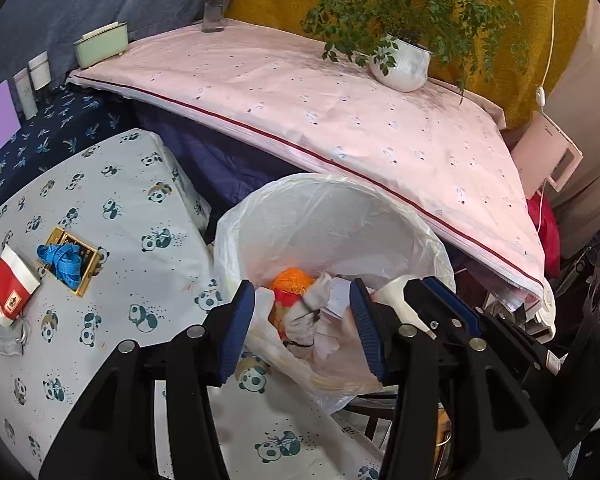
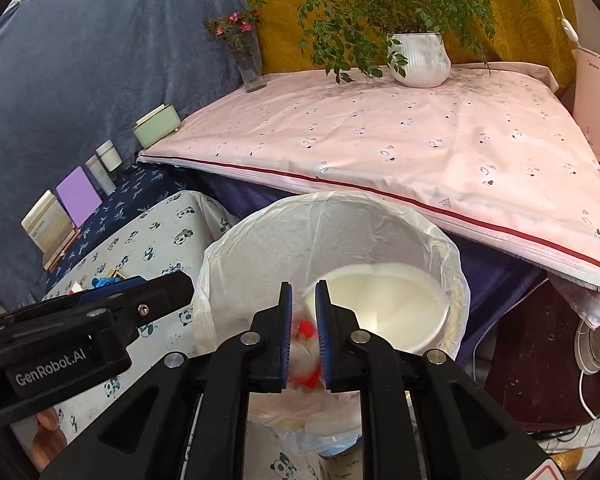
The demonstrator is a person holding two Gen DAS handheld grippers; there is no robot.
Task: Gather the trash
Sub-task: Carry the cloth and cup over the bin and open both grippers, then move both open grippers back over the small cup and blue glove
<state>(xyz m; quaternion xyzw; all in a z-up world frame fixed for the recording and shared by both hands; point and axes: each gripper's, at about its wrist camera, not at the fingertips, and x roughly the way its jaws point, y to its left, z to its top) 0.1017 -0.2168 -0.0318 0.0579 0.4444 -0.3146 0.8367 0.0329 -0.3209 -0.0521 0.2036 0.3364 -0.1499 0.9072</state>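
Trash bin [image 1: 324, 216]: lined with a clear plastic bag, standing beside the panda-print worktop [image 1: 112, 304], in front of the pink-covered worktop [image 1: 340, 120]; seen in both views.
Bin contents: orange wrapper [image 1: 292, 282] with crumpled white paper [image 1: 316, 312] around it; in the right wrist view a white paper cup [image 2: 384, 304] is at the bin mouth, blurred.
Left hand-held gripper [image 1: 304, 324]: fingers spread wide over the bin opening, nothing between them.
Right hand-held gripper [image 2: 305, 336]: fingers [image 2: 323, 320] nearly pressed together, narrow gap; cup rim sits just at the fingertips, cannot tell whether they pinch it or it is loose.
Red-white blur [image 2: 305, 356]: seen through the gap between the right fingers, inside the bin, too blurred to name.
Panda-print worktop, left side: red-and-white packet [image 1: 10, 286] near the left edge; just right of it a gold-edged black card [image 1: 74, 260] with a blue strap [image 1: 62, 262] lying on it; a small clear bag [image 1: 8, 342] near the packet.
Pink-covered worktop, far: white pot with a green plant [image 1: 404, 64], glass vase with pink flowers [image 1: 216, 0], pale green box [image 1: 100, 46] at the left corner.
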